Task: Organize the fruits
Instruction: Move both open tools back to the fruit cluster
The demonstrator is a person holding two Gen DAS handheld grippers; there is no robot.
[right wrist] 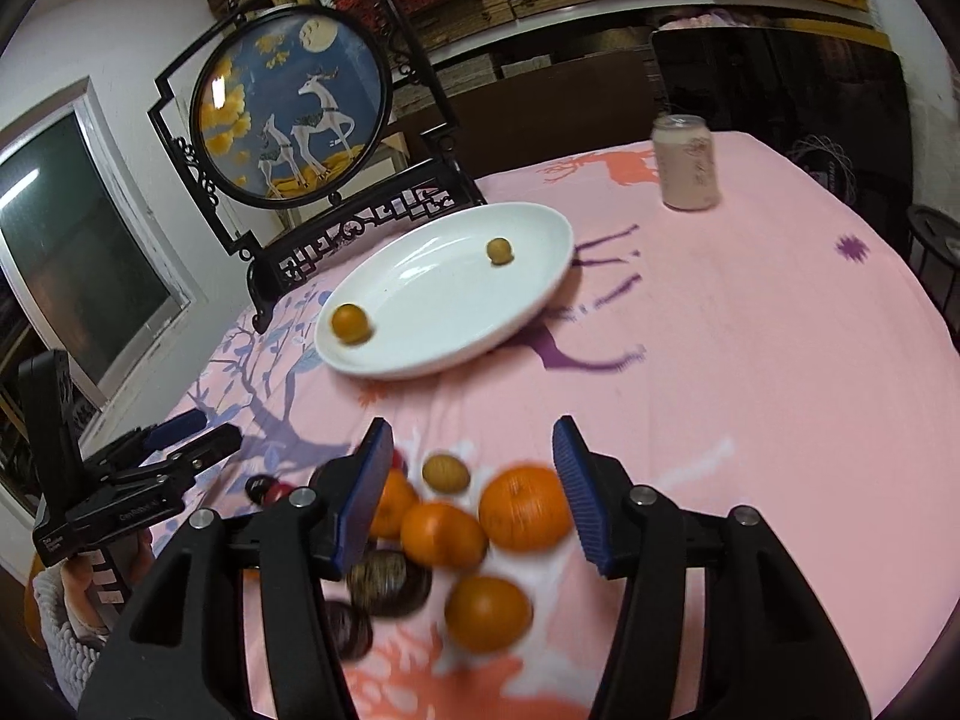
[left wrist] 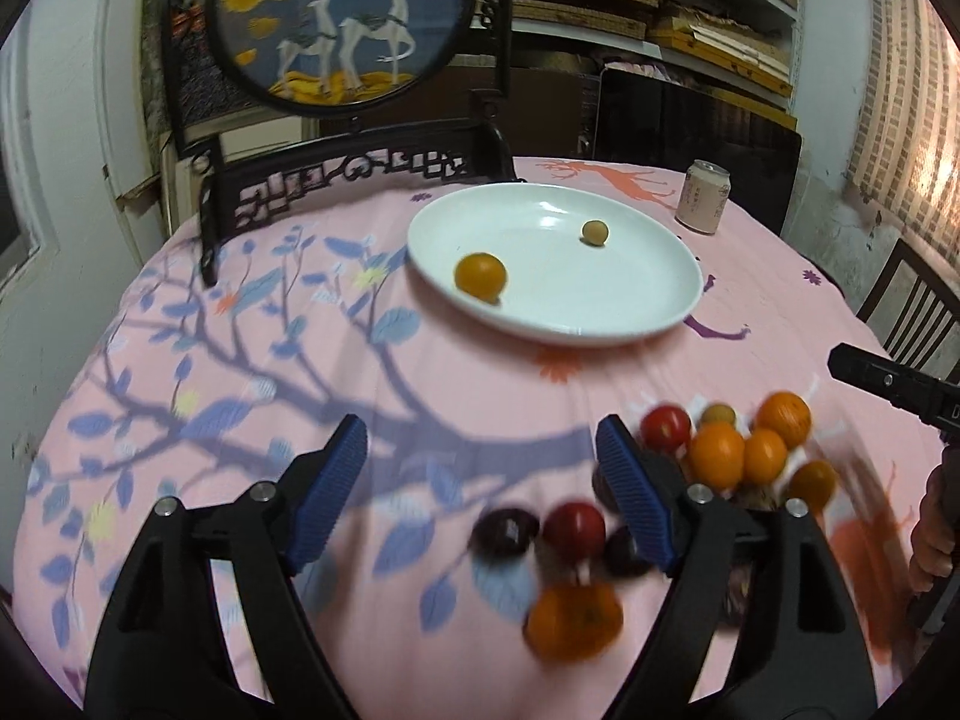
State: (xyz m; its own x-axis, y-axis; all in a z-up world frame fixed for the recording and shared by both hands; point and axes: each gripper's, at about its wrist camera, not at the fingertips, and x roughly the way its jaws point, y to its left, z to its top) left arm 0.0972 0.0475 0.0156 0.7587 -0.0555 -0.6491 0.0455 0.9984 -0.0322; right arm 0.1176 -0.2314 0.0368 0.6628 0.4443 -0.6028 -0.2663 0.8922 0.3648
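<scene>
A white plate (left wrist: 630, 312) sits at the table's far middle and holds a small orange (left wrist: 480, 276) and a tan longan (left wrist: 594, 232). The plate (right wrist: 528, 312) also shows in the right wrist view with the same orange (right wrist: 351, 323) and longan (right wrist: 498, 251). A pile of oranges (left wrist: 717, 456), red tomatoes (left wrist: 575, 529) and dark fruits (left wrist: 504, 533) lies near the front. My left gripper (left wrist: 480, 474) is open and empty, hovering left of the pile. My right gripper (right wrist: 471, 474) is open above oranges (right wrist: 525, 515) in the pile, holding nothing.
A pink drink can (left wrist: 702, 197) stands behind the plate at the right. A round deer picture in a black carved stand (left wrist: 336, 18) rises at the table's far left. A dark chair (left wrist: 912, 306) stands at the right edge. A white woven basket (right wrist: 60, 630) sits lower left.
</scene>
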